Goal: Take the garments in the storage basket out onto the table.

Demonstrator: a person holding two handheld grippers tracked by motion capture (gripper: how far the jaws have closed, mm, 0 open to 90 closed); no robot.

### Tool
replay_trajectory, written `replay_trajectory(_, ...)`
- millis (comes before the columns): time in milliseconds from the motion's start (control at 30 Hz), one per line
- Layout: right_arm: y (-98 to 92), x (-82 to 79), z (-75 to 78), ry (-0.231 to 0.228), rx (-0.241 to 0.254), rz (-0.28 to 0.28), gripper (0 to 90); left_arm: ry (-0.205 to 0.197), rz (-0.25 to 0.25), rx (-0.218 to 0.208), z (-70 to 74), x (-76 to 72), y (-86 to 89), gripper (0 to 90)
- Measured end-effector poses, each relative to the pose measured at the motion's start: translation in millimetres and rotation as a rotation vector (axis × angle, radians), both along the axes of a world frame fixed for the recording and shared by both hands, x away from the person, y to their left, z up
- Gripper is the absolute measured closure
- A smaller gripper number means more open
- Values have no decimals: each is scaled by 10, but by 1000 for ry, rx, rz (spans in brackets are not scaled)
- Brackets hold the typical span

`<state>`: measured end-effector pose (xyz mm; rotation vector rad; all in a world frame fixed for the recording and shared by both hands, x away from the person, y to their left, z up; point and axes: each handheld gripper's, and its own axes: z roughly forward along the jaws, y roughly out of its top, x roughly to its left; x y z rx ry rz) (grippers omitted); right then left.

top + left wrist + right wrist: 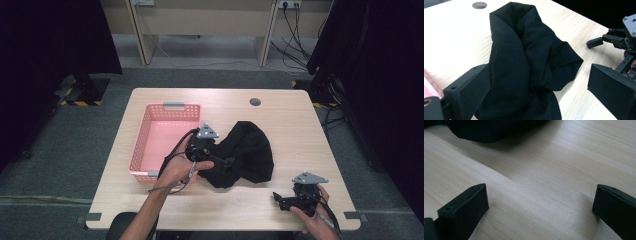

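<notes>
The right gripper (284, 200) sits at the lower right of the high view, low over the bare table (300, 130), jaws spread wide and holding nothing. In the right gripper view only wood grain lies between the jaws, with the edge of the black cloth (486, 130) at the top of the frame, well apart from them.

Left of centre in the high view, the left gripper (220, 160) is at the near left edge of the black cloth (247, 152). In the left gripper view its jaws stand spread, the left jaw against the fabric and the right jaw clear of it; no pinch is made yet. Whether the left jaw presses the cloth or merely overlaps it cannot be told.

The cloth (524, 62) lies bunched in a heap at the table's centre, just beside the pink basket (145, 125), which sits at centre left with its floor bare.

Judged status: the work is at an early stage. Remaining steps appear to be closing on the cloth, lifting it and probably placing it in the basket.
</notes>
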<state>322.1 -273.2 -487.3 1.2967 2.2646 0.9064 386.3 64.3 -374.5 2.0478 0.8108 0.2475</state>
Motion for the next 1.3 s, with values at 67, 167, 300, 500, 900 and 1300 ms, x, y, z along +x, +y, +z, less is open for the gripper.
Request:
replay_trajectory(67, -1, 0, 0, 0, 0, 1, 4, -1, 2, -1, 6, -15, 16, 37)
replay_trajectory(167, 0, -3, 0, 1, 1, 0, 4, -4, 6, -3, 9, -39, 44, 37)
replay_trajectory(300, 0, -4, 0, 1, 1, 0, 4, -7, 7, 1, 2, -73, 90, 37)
replay_trajectory(500, 0, -4, 0, 1, 2, 0, 4, -11, 11, 2, 3, -128, 155, 37)
replay_trajectory(900, 0, -5, 0, 2, 2, 0, 5, -12, 15, 4, -32, -221, 242, 37)
replay_trajectory(1300, 0, -5, 1, 3, 2, -1, 4, -14, 8, 9, -69, -334, 321, 37)
